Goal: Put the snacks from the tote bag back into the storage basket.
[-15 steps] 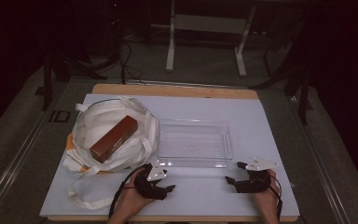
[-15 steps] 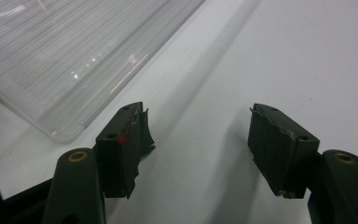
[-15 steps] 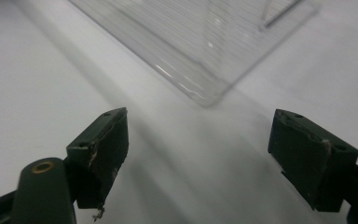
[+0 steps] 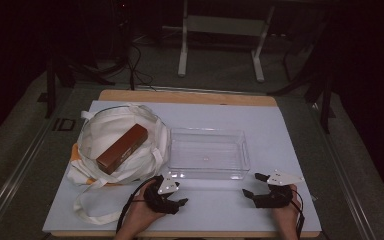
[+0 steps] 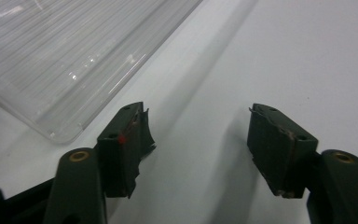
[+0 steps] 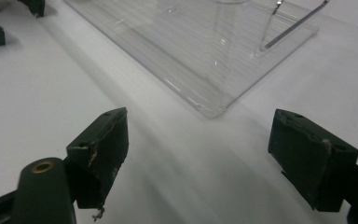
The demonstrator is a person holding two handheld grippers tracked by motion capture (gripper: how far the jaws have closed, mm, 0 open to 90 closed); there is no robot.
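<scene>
Near edge, high view: noted left gripper (image 4: pixel 179 196) and right gripper (image 4: pixel 251 185) low over the white table (image 4: pixel 230 207), each carried by a hand (image 4: pixel 142 215) entering from the bottom. Checked against the frame of half a second ago: found no shift worth recording in either hand, either gripper or anything on the table.

Left gripper view: confirmed jaws apart on the left gripper (image 5: pixel 198 135), bare table between the pads, nothing gripped. Right gripper view: same finding for the right gripper (image 6: pixel 198 144), jaws wide and empty.

Just beyond both: located clear tray (image 4: pixel 207 175), empty, with a corner lying close ahead of each set of jaws (image 5: pixel 65 70) (image 6: pixel 191 51) but not touched.

Farther left: located brown box (image 4: pixel 122 148) lying tilted on the open mouth of the white tote bag (image 4: pixel 105 130), well apart from both grippers.

Assessment: no progress in this interval; work judged at its starting point. Likely to call for a reach by the left gripper up to the box before any transfer to the tray. Jaws possibly to be spread wider for the box's breadth.
</scene>
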